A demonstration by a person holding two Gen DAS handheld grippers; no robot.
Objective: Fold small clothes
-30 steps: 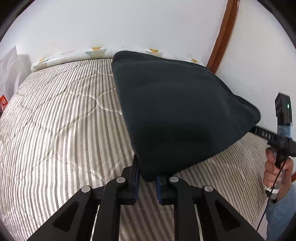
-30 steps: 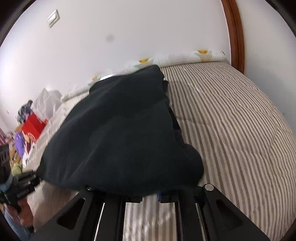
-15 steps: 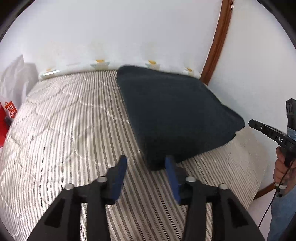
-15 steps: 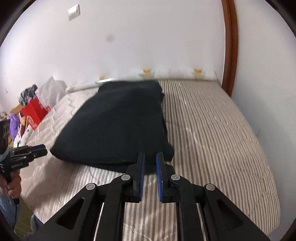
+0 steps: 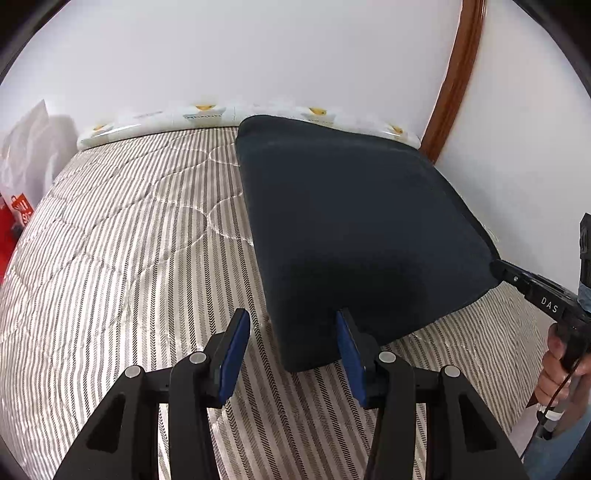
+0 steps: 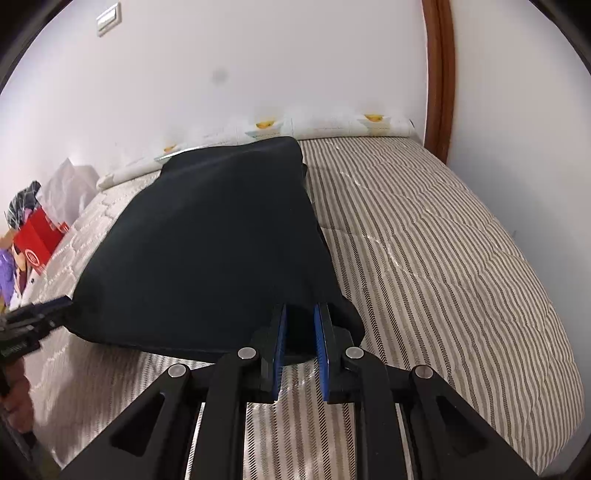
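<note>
The left gripper is standing spread, its blue pads well apart and gripping nothing; the near corner of the dark cloth is lying between and just ahead of the two fingers, with neither pad pressing on it. The right gripper is parting its jaws, the gap still narrow, and the cloth's other near corner is sitting just at the blue pads; whether the pads are touching the fabric cannot be told. In the left view that same gripper is showing at the right edge with its tip at the cloth's corner, and a hand is wrapping its handle. In the right view the left gripper is poking in from the left edge beside the cloth.

The cloth is lying folded and flat on the striped, quilted mattress, running from the near edge to the white patterned strip at the wall. A brown wooden frame is standing at the far corner. Beside the bed a red box and white bags are piled, and a switch plate is sitting high on the wall.
</note>
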